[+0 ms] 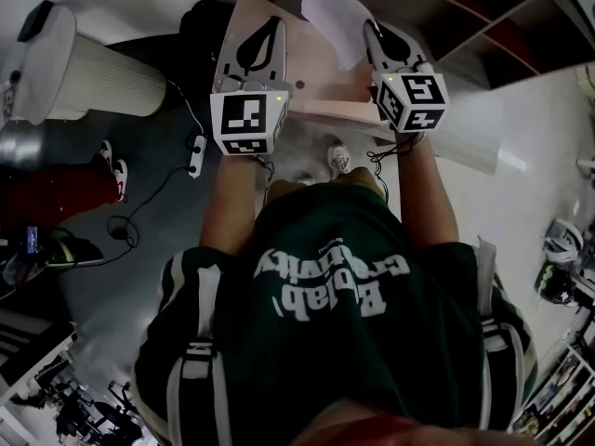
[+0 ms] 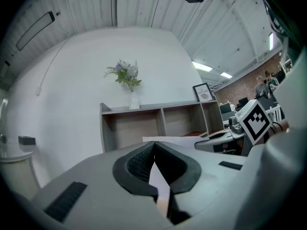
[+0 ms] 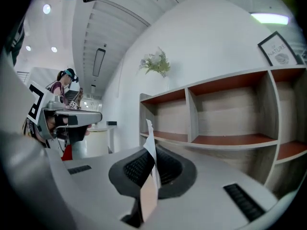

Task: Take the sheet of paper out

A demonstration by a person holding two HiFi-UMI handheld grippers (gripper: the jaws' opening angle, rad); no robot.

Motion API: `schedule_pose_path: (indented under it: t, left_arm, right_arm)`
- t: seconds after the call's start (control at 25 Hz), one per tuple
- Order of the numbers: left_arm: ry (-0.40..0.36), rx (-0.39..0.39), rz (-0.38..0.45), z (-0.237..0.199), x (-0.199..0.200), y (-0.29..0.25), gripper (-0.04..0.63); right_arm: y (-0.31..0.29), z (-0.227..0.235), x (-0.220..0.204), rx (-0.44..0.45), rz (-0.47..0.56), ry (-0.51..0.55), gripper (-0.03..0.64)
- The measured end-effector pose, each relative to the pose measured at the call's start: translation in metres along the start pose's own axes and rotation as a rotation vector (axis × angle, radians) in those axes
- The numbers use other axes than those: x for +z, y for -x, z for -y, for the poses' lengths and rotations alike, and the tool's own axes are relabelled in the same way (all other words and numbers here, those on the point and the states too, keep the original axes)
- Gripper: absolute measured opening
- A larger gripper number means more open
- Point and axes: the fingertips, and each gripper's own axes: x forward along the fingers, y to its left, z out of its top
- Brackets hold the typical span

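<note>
pinching sheet of paper (image 1: 332, 9) edge-on in right claw (image 3: 153, 152), left claw (image 2: 154, 146) clamped on tan folder (image 1: 321, 91), sheet's top cut off

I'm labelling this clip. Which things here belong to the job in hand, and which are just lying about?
In the job:
sheet of paper, pinched in the right gripper
tan envelope or folder, apparently held by the left gripper

Lying about:
shelf unit
vase of flowers
framed picture
power strip on the floor

Before me: open shelf unit (image 2: 158, 123), topped by vase of flowers (image 2: 128, 78) and framed picture (image 2: 203, 92); power strip (image 1: 196, 155) on floor (image 1: 139, 249).
</note>
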Motion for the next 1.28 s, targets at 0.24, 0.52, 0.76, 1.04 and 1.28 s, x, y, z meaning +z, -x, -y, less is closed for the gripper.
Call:
schedule_pose_path:
  t: [0.24,0.52,0.76,1.04,1.28]
  left_arm:
    - [-0.007,-0.06,0.014,0.015,0.006,0.037,0.018]
    - [-0.005,-0.092,0.013,0.055,0.01,0.055,0.018]
    - [-0.014,-0.076,0.025,0.097,0.02,0.063,0.018]
    - [-0.015,-0.068,0.023,0.147,0.027,0.081,0.018]
    - [-0.022,-0.044,0.03,0.166,0.042,0.088,0.018]
  right_arm:
    - [0.039,-0.027,0.015,-0.076,0.05,0.007,0.034]
    - [0.089,-0.025,0.03,-0.121,0.111,0.014,0.034]
    - [0.13,-0.012,0.027,-0.105,0.118,-0.01,0.034]
    - [0.175,-0.003,0.024,-0.095,0.121,-0.009,0.034]
    - [0.203,0.005,0.032,-0.104,0.143,-0.01,0.034]
